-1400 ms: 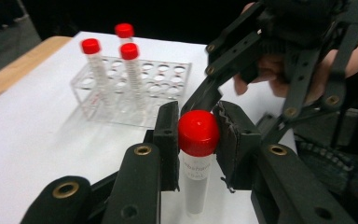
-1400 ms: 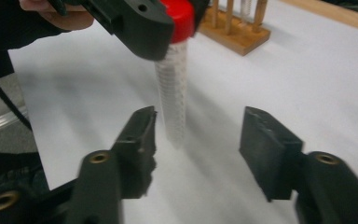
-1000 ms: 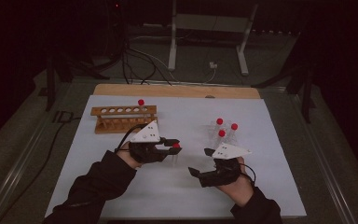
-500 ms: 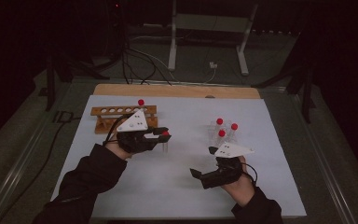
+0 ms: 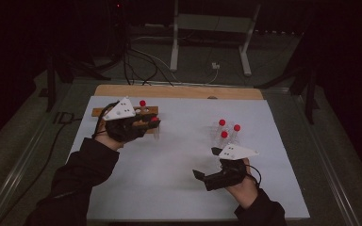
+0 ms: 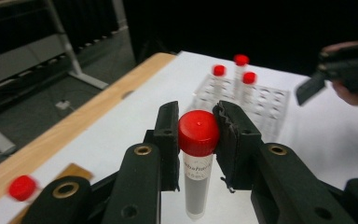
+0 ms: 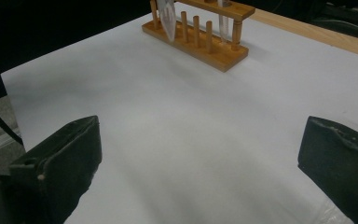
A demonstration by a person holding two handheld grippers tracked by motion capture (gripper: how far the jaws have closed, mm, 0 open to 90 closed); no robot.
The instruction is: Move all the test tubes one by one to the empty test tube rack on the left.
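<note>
Left gripper (image 6: 196,140) clamped on a red-capped tube (image 6: 197,163) — jaws pinch it just under the cap, tube hanging upright above the white table sheet (image 5: 169,160). From the high view this gripper (image 5: 152,126) sits at the near edge of the wooden rack (image 5: 99,112), where another red cap (image 5: 143,102) stands. Right gripper (image 5: 206,165) rests low over the sheet, jaws spread wide, nothing between them — they have just been opening. Behind it, a clear rack (image 5: 226,136) holds three red-capped tubes (image 5: 222,122).
</note>
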